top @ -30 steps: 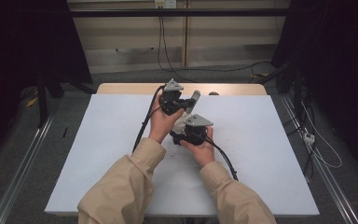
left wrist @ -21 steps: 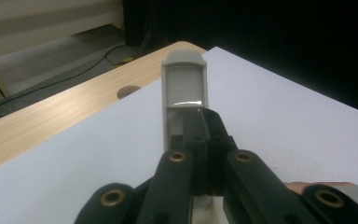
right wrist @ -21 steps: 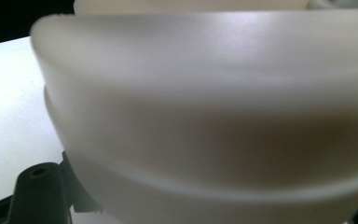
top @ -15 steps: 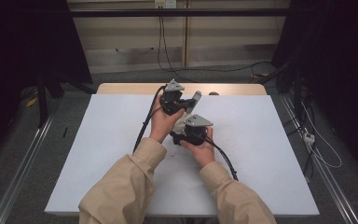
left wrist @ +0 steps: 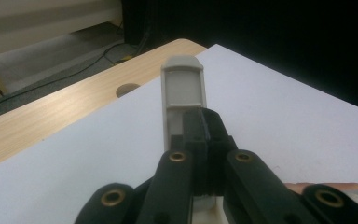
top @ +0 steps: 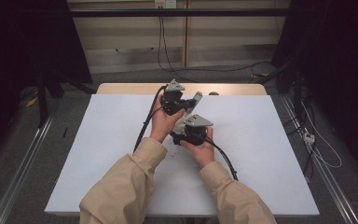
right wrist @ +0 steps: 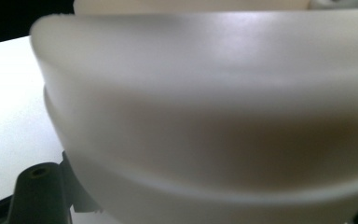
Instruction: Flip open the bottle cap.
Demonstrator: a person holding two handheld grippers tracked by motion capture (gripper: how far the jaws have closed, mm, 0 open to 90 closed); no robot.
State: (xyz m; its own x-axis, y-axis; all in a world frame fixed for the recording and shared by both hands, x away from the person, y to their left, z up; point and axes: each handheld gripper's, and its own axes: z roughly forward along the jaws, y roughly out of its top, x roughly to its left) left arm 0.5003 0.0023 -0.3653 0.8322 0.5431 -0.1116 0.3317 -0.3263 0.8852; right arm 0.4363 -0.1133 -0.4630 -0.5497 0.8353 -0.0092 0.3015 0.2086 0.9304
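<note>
While both hands stay where they were a second ago, nothing in the hold has shifted. The left gripper (top: 182, 103) has its jaws clamped on the grey-white latch piece (left wrist: 182, 88), which juts past them above the white surface (top: 261, 140). The right gripper (top: 189, 133) is closed on the pale plastic container (right wrist: 205, 116), pressed right against its camera. With both grips unchanged, the work looks paused mid-manipulation.
</note>
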